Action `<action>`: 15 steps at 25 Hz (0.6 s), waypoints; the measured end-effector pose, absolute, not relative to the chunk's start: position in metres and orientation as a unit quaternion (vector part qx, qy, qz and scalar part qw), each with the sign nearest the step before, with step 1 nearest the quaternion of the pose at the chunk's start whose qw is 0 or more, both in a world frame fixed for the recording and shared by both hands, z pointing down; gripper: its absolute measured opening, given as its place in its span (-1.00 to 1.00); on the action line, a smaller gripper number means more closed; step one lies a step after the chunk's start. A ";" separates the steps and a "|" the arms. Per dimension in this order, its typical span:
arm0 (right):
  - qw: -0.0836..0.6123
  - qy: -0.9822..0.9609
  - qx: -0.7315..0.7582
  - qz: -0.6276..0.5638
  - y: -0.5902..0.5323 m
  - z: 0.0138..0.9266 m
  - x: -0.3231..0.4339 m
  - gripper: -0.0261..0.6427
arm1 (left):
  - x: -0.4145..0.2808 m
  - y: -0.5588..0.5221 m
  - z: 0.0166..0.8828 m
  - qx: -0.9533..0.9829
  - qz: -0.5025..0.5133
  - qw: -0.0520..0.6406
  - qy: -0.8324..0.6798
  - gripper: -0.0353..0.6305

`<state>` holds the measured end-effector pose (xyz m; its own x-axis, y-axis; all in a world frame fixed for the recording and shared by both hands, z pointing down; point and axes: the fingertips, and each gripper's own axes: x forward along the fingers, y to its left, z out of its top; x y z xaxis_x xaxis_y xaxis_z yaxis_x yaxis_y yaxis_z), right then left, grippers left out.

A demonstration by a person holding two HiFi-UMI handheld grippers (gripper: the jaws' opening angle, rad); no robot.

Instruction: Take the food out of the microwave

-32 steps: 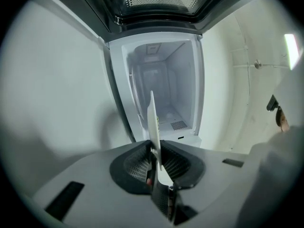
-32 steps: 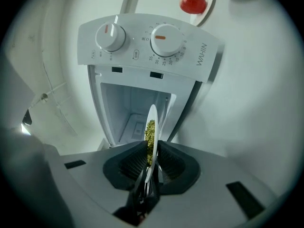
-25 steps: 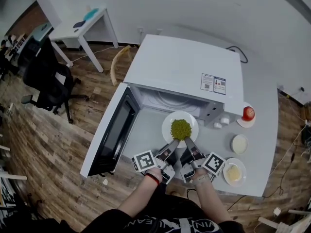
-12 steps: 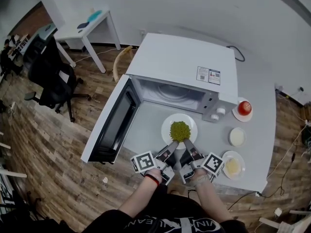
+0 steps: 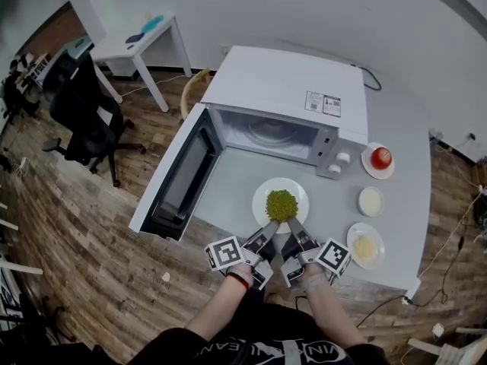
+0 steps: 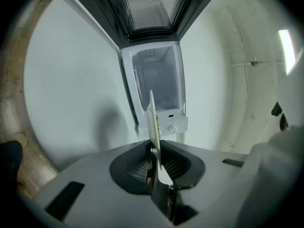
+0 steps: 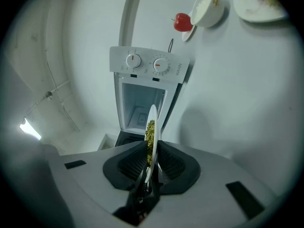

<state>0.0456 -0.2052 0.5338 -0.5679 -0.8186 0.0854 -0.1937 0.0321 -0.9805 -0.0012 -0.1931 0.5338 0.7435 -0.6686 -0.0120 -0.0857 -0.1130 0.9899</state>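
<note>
Now holding the plate [image 5: 280,187] of green peas [image 5: 281,204] by its near rim, left gripper [image 5: 267,233] and right gripper [image 5: 296,233] side by side, each pinched narrow on that rim. Already outside the microwave [image 5: 283,101], over the table [image 5: 403,128] beside the open door [image 5: 179,181]. Stretches straight ahead of the fingers, equally near both hands; probably only to lower flat.

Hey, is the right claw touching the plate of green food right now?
Touching. The right gripper view shows the rim of the plate pinched between the jaws of the right claw.
</note>
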 end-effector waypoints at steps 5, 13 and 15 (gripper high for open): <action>0.268 0.662 -0.382 -0.586 -0.176 0.540 0.050 -0.72 | 0.001 -0.164 0.540 0.707 -0.232 0.611 -0.271 -0.72; 0.263 0.660 -0.387 -0.588 -0.138 0.544 0.058 -0.72 | 0.008 -0.127 0.542 0.705 -0.233 0.612 -0.270 -0.72; 0.265 0.661 -0.384 -0.587 -0.131 0.541 0.058 -0.72 | 0.007 -0.120 0.542 0.710 -0.228 0.607 -0.276 -0.72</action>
